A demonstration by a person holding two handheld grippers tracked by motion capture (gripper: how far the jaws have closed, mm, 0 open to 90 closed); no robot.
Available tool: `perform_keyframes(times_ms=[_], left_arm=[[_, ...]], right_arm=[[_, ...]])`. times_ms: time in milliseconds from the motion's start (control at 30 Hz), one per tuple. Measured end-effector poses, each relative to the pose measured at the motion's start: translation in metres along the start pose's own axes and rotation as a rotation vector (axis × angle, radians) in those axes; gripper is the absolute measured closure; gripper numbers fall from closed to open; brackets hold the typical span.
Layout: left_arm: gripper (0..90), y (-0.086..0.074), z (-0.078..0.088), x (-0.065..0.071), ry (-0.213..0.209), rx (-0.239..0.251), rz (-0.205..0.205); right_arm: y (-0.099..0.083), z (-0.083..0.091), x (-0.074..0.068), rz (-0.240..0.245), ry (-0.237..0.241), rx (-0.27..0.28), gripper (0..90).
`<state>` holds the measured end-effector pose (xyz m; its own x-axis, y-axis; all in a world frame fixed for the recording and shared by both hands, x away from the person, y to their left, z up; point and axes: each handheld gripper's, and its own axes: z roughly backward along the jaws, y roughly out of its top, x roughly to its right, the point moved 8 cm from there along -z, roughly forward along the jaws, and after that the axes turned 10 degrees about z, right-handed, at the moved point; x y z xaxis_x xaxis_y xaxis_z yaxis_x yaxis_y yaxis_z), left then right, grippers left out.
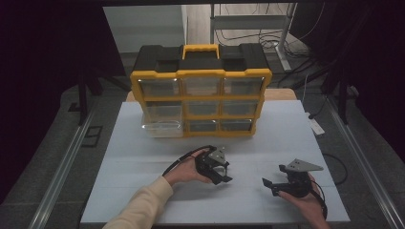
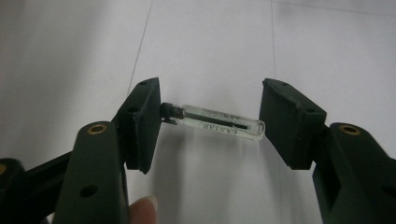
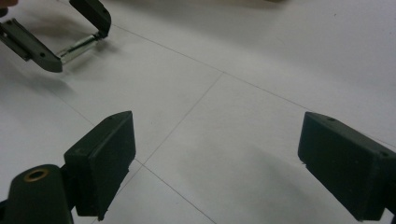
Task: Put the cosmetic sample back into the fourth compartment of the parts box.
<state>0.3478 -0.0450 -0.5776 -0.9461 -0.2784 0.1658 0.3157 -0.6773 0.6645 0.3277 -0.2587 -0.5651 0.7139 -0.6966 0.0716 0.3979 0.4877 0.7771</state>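
A small clear glass vial (image 2: 224,123) with a black cap lies flat on the white table (image 1: 143,191). My left gripper (image 2: 210,123) is open around it: the cap touches one jaw, and a gap separates the glass end from the other. In the high view the left gripper (image 1: 223,174) is low over the table's middle, held by a hand in a cream sleeve. My right gripper (image 3: 217,158) is open over bare table with nothing between its jaws, and it sits at the front right (image 1: 274,175). From the right gripper view, the left gripper (image 3: 77,44) straddles the vial (image 3: 81,44).
A yellow and black drawer organizer (image 1: 200,90) stands at the back of the table, with one clear drawer (image 1: 162,128) pulled out at its lower left. Black cables trail from both grippers. Bare table lies between the organizer and the hands.
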Motion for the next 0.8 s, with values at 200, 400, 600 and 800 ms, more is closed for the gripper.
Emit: perform_keyframes(times_ms=[200,400,600,800], left_arm=[[40.1,0.006,0.013,0.004,0.004,0.053,0.010],[40.1,0.008,0.024,0.007,0.012,0.091,0.023],[40.2,0.009,0.034,0.010,0.026,0.124,0.021],[40.1,0.011,0.047,0.016,0.043,0.146,0.018]], right_arm=[[0.000,0.000,0.001,0.000,-0.001,0.002,11.9],[0.000,0.000,0.001,0.000,-0.002,0.001,12.0],[0.000,0.000,0.000,0.004,0.000,0.003,12.0],[0.000,0.000,0.000,0.005,-0.002,0.002,12.0]])
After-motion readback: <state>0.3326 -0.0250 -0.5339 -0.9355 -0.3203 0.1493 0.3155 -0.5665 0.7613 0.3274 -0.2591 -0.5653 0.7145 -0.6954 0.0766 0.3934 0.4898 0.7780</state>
